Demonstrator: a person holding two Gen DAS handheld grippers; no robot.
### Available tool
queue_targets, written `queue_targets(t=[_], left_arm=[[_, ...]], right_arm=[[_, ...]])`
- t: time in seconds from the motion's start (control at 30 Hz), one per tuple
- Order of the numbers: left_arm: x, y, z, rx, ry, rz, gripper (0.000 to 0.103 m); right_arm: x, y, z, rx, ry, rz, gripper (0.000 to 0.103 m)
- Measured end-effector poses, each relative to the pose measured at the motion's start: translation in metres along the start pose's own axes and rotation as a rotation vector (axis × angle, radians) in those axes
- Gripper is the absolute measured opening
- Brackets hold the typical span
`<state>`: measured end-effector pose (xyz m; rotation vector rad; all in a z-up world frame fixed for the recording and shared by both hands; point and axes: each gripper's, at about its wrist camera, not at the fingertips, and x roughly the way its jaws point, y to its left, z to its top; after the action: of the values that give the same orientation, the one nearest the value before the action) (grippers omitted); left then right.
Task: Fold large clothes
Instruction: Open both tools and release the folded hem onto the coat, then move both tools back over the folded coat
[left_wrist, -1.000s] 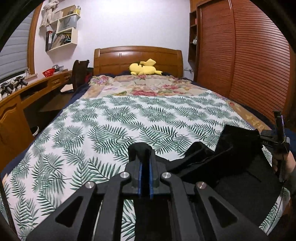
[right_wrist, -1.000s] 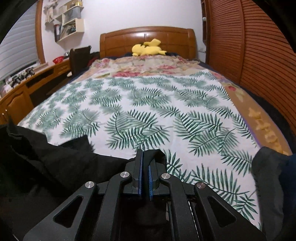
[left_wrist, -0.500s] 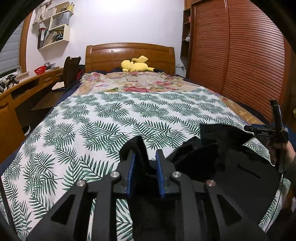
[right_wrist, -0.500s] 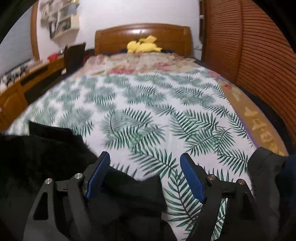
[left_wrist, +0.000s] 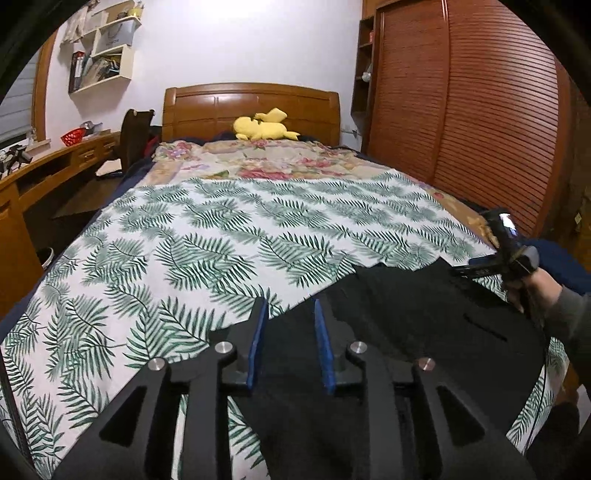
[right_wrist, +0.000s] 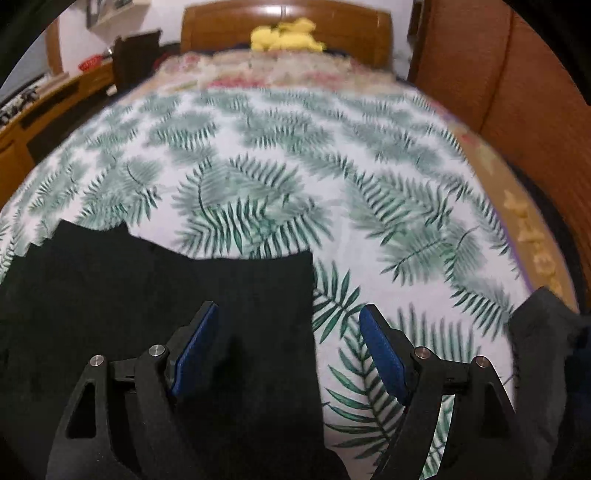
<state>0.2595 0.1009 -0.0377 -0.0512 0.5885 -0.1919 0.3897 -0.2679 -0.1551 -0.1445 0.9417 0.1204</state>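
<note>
My left gripper (left_wrist: 288, 314) has its blue pads parted with nothing between them, over the black garment (left_wrist: 424, 332) lying flat at lower right on the fern-print bedspread (left_wrist: 221, 236). My right gripper (right_wrist: 288, 321) gapes wide over the garment's (right_wrist: 166, 288) right edge, lower left of frame.

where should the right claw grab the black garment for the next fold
Likely the far right corner of the black garment, coming in from its right edge. The garment lies flat on the palm-leaf sheet and that corner is square and exposed, just ahead of the open right claw, which already straddles the edge.
</note>
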Motion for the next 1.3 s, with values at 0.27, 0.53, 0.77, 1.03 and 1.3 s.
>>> queue_targets(t=[0.27,0.53,0.77,1.03,1.3], left_arm=[[0.015,-0.019,-0.013,0.033,0.053,-0.044,0.024],[0.017,-0.039,-0.021,0.036,0.053,-0.094,0.024],[0.013,-0.055,-0.025,0.059,0.07,-0.126,0.024],[0.013,-0.072,-0.037,0.081,0.096,-0.144,0.024],[0.001,-0.099,-0.055,0.115,0.11,-0.164,0.024]], right_arm=[[0.036,-0.002,-0.001,0.039,0.131,0.107,0.017],[-0.028,-0.004,0.012,0.047,-0.2,0.002,0.002],[-0.006,-0.018,0.011,0.082,-0.068,-0.129,0.003],[-0.058,-0.005,-0.01,-0.001,-0.129,-0.098,0.049],[-0.116,0.041,-0.085,-0.109,-0.162,0.064,0.049]])
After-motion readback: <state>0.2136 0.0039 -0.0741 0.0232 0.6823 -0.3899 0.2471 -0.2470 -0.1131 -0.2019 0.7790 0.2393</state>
